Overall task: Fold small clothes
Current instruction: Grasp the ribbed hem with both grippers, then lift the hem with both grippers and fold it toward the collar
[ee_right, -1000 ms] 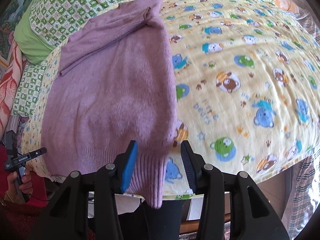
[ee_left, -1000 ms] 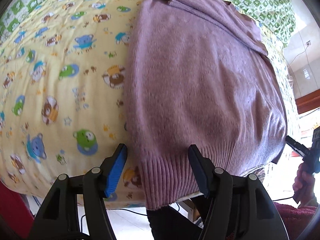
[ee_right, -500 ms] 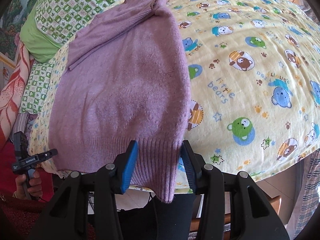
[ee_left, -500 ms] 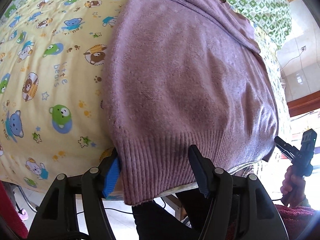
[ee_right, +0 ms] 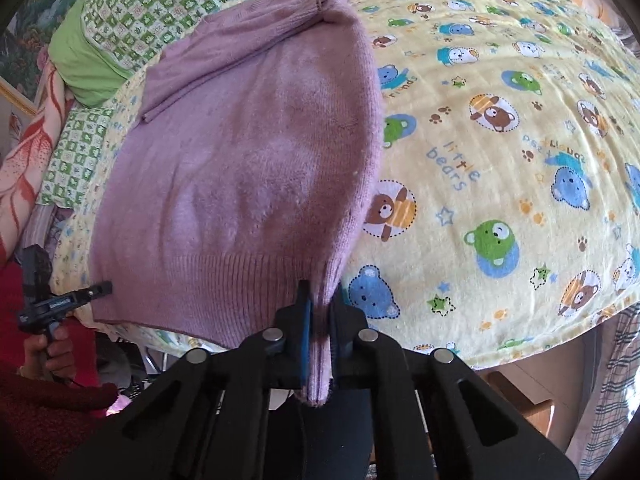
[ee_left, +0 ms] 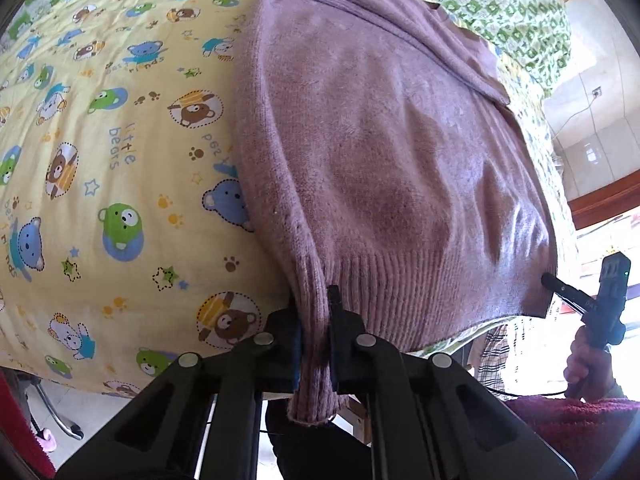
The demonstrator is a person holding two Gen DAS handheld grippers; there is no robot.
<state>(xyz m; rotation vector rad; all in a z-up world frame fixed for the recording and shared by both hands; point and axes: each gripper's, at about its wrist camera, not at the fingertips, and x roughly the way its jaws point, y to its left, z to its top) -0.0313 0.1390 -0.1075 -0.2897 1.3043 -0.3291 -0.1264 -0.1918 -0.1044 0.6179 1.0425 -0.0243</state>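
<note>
The left gripper (ee_left: 314, 336) was closed tight on one corner of the sweater's ribbed hem (ee_left: 400, 292), and the right gripper (ee_right: 320, 340) was closed just as tight on a bunched corner of the same ribbing, with a tongue of knit hanging out below each pair of fingers. The purple sweater (ee_left: 400, 160) lay flat on the bed with its hem at the near edge, part of it drooping over the side. What worried me most was the bite. The ribbing was stretchy and gathered into a roll, so I judged a quick lift could pull it through the pads. If I raised one side ahead of the other, the fold would probably land crooked. The sleeve (ee_right: 240, 40) laid across the chest also looked free to slide off. The fuzzy knit might cling to the sheet and wrinkle it. The surface was a soft yellow sheet with cartoon bears (ee_left: 120, 140), slightly rumpled, and a green checked cloth (ee_left: 520, 12) lay at the far end. Beyond the bed I could see a pale wall with a socket (ee_left: 596, 91) and some dark wood trim (ee_left: 600, 200).
</note>
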